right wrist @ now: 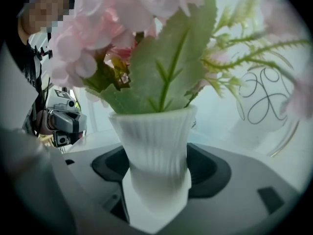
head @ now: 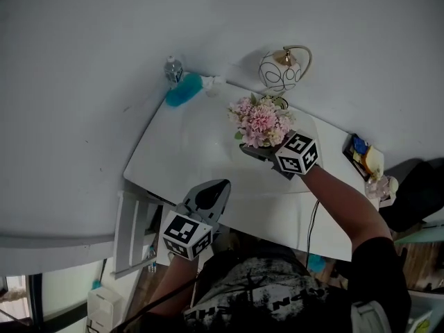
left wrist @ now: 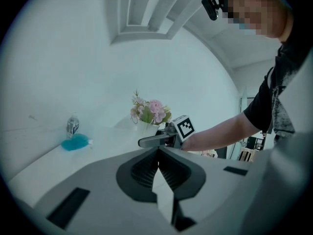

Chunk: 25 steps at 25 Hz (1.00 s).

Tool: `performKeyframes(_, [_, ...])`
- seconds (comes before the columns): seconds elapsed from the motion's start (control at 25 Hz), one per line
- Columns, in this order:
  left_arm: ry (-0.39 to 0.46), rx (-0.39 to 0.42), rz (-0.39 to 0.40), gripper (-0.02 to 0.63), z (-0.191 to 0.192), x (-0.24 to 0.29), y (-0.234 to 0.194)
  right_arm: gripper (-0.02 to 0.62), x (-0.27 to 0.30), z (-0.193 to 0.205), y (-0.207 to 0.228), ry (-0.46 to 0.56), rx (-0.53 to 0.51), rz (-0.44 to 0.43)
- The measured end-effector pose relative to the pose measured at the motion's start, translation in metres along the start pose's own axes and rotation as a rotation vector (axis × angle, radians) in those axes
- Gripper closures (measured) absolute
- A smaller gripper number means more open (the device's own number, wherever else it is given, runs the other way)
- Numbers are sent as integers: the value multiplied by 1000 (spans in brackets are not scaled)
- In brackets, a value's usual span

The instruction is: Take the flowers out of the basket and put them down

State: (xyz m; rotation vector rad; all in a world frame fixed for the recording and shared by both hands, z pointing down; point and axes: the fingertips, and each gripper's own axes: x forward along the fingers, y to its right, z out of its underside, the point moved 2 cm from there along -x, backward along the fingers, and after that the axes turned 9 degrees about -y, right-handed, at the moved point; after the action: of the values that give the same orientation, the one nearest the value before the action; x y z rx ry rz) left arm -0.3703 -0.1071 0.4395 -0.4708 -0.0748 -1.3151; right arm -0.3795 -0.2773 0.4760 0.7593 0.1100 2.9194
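1. A white worktop (head: 208,151) stood against a pale wall, and most of its surface was bare.
2. The person's right forearm (head: 340,203) reached across the worktop's near edge towards the far side.
3. The right gripper (head: 258,151) was at the far middle of the worktop. Its jaws were pressed against either side of a white ribbed pot (right wrist: 155,141).
4. The left gripper (head: 220,186) hung over the near left edge of the worktop, well apart from the other one. Its jaws met tip to tip with nothing between them.
5. The flowers (head: 260,122), pink blooms with green leaves, stood upright in the held pot, outside the round container and just beside it. I could not tell whether the pot touched the worktop.
6. A round white container (head: 281,70) with dark swirls and a gold handle sat at the far edge.
7. A blue object (head: 183,90), too blurred to name, lay at the far left corner.
8. A small clear bottle (head: 173,69) stood just behind it.
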Motion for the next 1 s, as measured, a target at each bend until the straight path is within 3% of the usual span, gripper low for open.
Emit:
performKeyframes(0.48, [16, 54, 99, 592, -14, 20, 46, 238, -76, -32, -11, 38, -39, 17])
performKeyframes(0.76, [-12, 90, 141, 592, -18, 52, 96, 238, -137, -30, -21, 72, -31, 14])
performKeyframes(1.0, [-4, 117, 189, 592, -23, 67, 125, 238, -185, -39, -25, 93, -39, 66])
